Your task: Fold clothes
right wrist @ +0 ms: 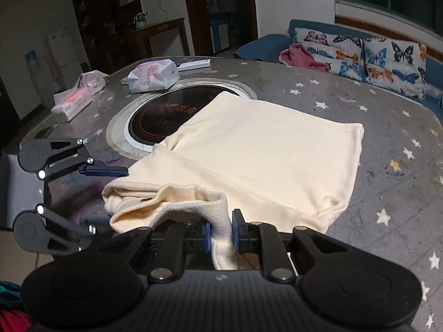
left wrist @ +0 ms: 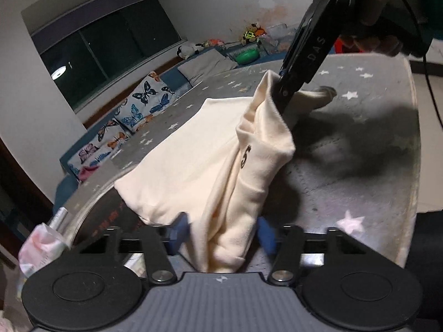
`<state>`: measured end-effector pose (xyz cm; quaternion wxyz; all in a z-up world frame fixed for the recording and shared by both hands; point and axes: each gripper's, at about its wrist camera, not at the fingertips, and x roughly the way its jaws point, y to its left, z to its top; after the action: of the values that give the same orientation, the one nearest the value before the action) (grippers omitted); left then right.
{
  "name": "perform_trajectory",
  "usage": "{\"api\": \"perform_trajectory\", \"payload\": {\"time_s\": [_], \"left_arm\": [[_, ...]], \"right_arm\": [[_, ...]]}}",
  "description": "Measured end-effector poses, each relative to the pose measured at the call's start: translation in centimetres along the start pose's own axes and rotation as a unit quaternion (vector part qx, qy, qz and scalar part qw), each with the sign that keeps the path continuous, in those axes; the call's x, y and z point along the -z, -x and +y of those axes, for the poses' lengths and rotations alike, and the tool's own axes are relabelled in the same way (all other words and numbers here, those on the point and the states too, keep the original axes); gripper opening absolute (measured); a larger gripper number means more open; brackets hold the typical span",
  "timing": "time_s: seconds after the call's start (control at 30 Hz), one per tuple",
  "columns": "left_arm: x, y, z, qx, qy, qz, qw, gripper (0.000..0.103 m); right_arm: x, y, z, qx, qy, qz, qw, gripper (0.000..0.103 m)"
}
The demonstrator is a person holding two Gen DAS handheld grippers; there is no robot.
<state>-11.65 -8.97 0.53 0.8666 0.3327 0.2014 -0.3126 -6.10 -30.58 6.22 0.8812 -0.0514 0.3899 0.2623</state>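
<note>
Your left gripper (left wrist: 221,235) has its blue pads (left wrist: 181,228) closed in on a thick bunch of the cream garment (left wrist: 193,152), which fills the gap between them and runs up and away from the fingers. Ahead of it and slightly to the right, your right gripper (left wrist: 282,88) comes down from above and bites the upper edge of the same cloth, so the fabric hangs as a creased ridge between the two tools, a dark printed mark showing on one fold. To the left of that ridge the rest of the garment lies flat on the grey star-patterned tablecloth (left wrist: 360,144).

From the right wrist, your right gripper (right wrist: 221,233) pinches a rolled, fleecy cuff or hem between its pads, pressed tight against the fabric. Straight ahead of it the cream garment (right wrist: 263,152) spreads in a broad, mostly smooth panel over the tablecloth (right wrist: 387,127), its far left corner overlapping the round dark cooktop inset (right wrist: 163,113). Your left gripper (right wrist: 91,199) sits off to the left, side on, touching the bunched near edge of the cloth. Beyond the cooktop lie a tissue pack (right wrist: 153,76) and a tissue box (right wrist: 73,102); butterfly cushions (right wrist: 387,61) line the sofa to the far right.
</note>
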Motion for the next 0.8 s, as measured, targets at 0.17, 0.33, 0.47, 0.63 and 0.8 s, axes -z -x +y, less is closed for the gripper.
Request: {"api": "perform_trajectory", "payload": {"time_s": [0.17,0.33,0.47,0.63,0.8], "left_arm": [[0.3,0.7,1.1,0.001,0.018,-0.006,0.9998,0.019],[0.0,2.3,2.1,0.016,0.051,-0.021,0.9983,0.014],[-0.3,4.5,2.4,0.038,0.080,-0.027,0.9957,0.013],[-0.2,9.5,1.3,0.068,0.097,-0.034,0.9924,0.013],[-0.2,12.7,0.5,0.091,0.118,-0.037,0.9880,0.013]], "right_arm": [[0.5,0.6,1.2,0.015,0.039,-0.019,0.999,0.011],[0.8,1.6,2.2,0.019,0.062,-0.033,0.997,0.010],[1.4,3.7,3.3,0.011,0.082,-0.044,0.996,0.010],[3.2,7.5,5.8,-0.010,0.109,-0.047,0.993,0.010],[4.8,10.9,8.8,-0.019,0.134,-0.037,0.990,0.010]]}}
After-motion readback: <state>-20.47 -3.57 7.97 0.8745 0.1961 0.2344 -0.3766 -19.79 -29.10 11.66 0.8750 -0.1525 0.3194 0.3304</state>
